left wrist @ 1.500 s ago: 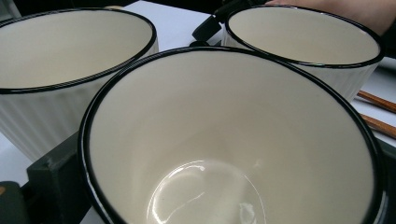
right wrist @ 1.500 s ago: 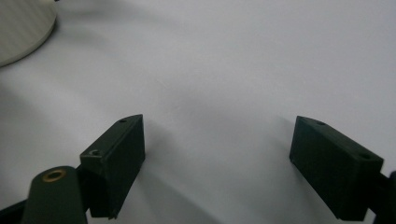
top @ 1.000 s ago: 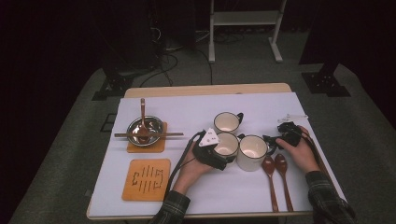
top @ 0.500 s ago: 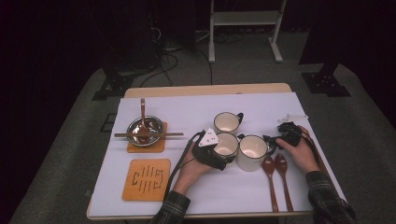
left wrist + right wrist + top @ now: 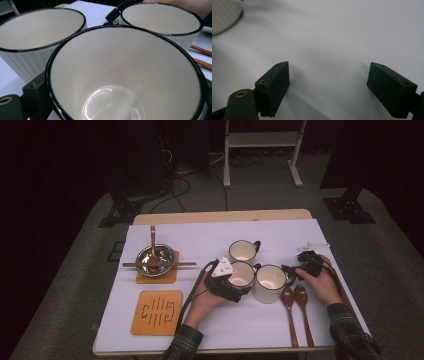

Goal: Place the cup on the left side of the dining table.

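Note:
Three white mugs with black rims stand close together on the white table cover. My left gripper (image 5: pixel 231 281) is shut on the middle mug (image 5: pixel 243 274), a jaw pressed to each side of its wall. In the left gripper view this mug (image 5: pixel 125 75) is nearest, with the far mug (image 5: pixel 37 32) to the left and the right mug (image 5: pixel 162 22) beyond. My right gripper (image 5: pixel 299 268) lies just right of the right mug (image 5: pixel 270 282). In its own view the right gripper (image 5: pixel 328 87) is open over bare cover, with a ribbed mug wall (image 5: pixel 222 15) at top left.
Two wooden spoons (image 5: pixel 296 312) lie side by side in front of the right mug. At the left, a metal bowl (image 5: pixel 152 261) with a spoon and chopsticks across it sits on a wooden coaster. A patterned coaster (image 5: pixel 157 312) lies nearer the table's front edge.

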